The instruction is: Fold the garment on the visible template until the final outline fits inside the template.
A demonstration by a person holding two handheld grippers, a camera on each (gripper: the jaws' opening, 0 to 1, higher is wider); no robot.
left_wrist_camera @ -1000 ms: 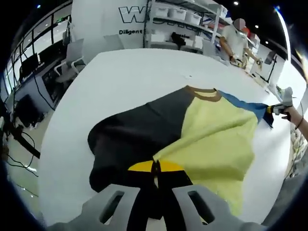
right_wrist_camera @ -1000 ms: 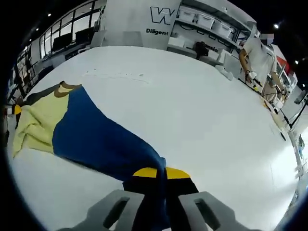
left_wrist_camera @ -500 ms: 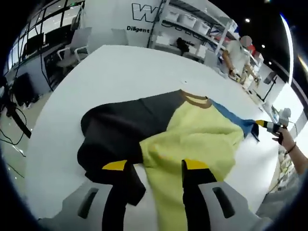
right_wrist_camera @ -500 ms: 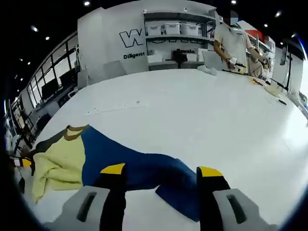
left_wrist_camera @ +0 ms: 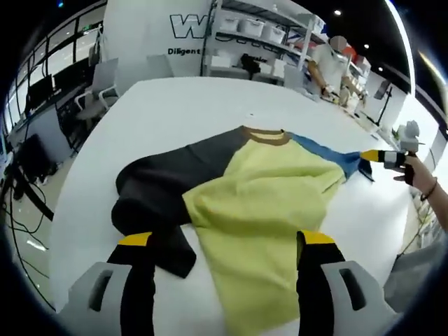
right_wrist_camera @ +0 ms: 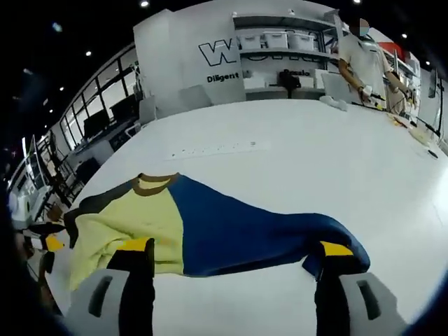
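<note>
A garment with black (left_wrist_camera: 168, 185), yellow (left_wrist_camera: 262, 203) and blue (left_wrist_camera: 318, 148) panels and a brown collar (left_wrist_camera: 264, 136) lies rumpled on the white table (left_wrist_camera: 175, 105). My left gripper (left_wrist_camera: 225, 239) is open just short of its near edge, the jaws wide apart over black and yellow cloth with nothing gripped. In the right gripper view the blue panel (right_wrist_camera: 241, 224) stretches across the table beside the yellow part (right_wrist_camera: 122, 224). My right gripper (right_wrist_camera: 236, 246) is open over the blue cloth. A hand holds the right gripper (left_wrist_camera: 381, 157) at the blue sleeve's end.
White table (right_wrist_camera: 315, 154) runs far beyond the garment, with a faint row of marks (right_wrist_camera: 217, 148) on it. A person (right_wrist_camera: 364, 59) works at the far end by shelves (left_wrist_camera: 245, 28). Office chairs (left_wrist_camera: 105, 80) stand past the table's left edge.
Both grippers were shut on the garment a second ago. Both have opened, let the cloth go and drawn back a little; the garment now lies flatter on the table.
</note>
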